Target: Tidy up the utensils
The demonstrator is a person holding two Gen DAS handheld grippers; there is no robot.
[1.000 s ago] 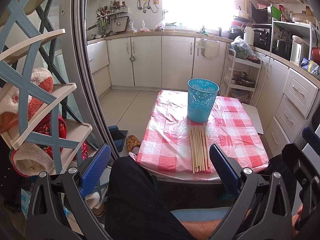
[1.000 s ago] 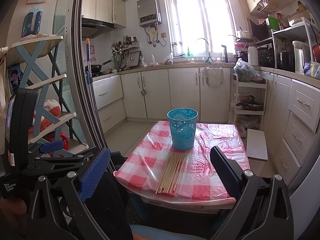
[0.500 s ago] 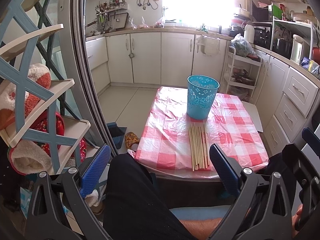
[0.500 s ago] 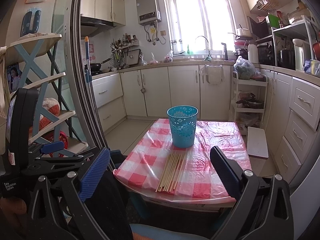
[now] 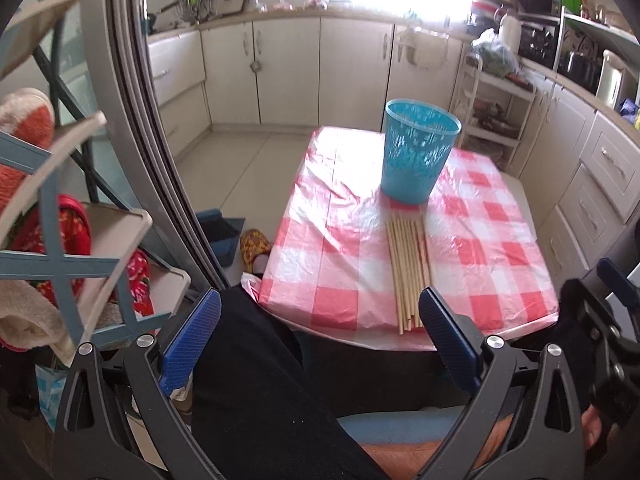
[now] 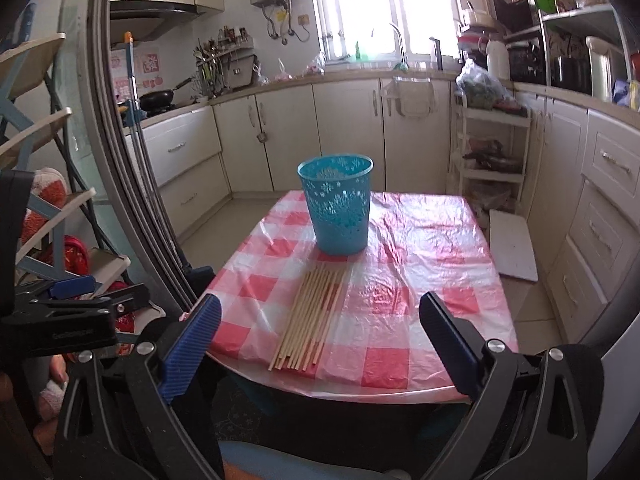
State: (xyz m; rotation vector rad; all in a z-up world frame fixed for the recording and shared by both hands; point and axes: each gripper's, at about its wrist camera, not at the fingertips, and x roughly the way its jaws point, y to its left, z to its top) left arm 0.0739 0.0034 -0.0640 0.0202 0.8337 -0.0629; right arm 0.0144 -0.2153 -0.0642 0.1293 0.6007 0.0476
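Observation:
Several wooden chopsticks (image 5: 408,272) lie side by side on the red-and-white checked tablecloth (image 5: 332,252), near the table's front edge; they also show in the right wrist view (image 6: 312,320). A blue perforated plastic cup (image 5: 418,156) stands upright just behind them, also in the right wrist view (image 6: 338,204). My left gripper (image 5: 320,340) is open and empty, in front of the table over the person's lap. My right gripper (image 6: 320,344) is open and empty, short of the table's front edge.
A blue-and-cream shelf rack (image 5: 60,220) with slippers stands at the left beside a sliding door frame (image 5: 132,140). Kitchen cabinets (image 6: 280,140) line the back and right. A white trolley (image 6: 492,160) stands at the back right. A slipper (image 5: 254,246) lies on the floor.
Both grippers have moved forward toward the table, so the cup and chopsticks look larger. The left view has tilted down a little. Both grippers stay open.

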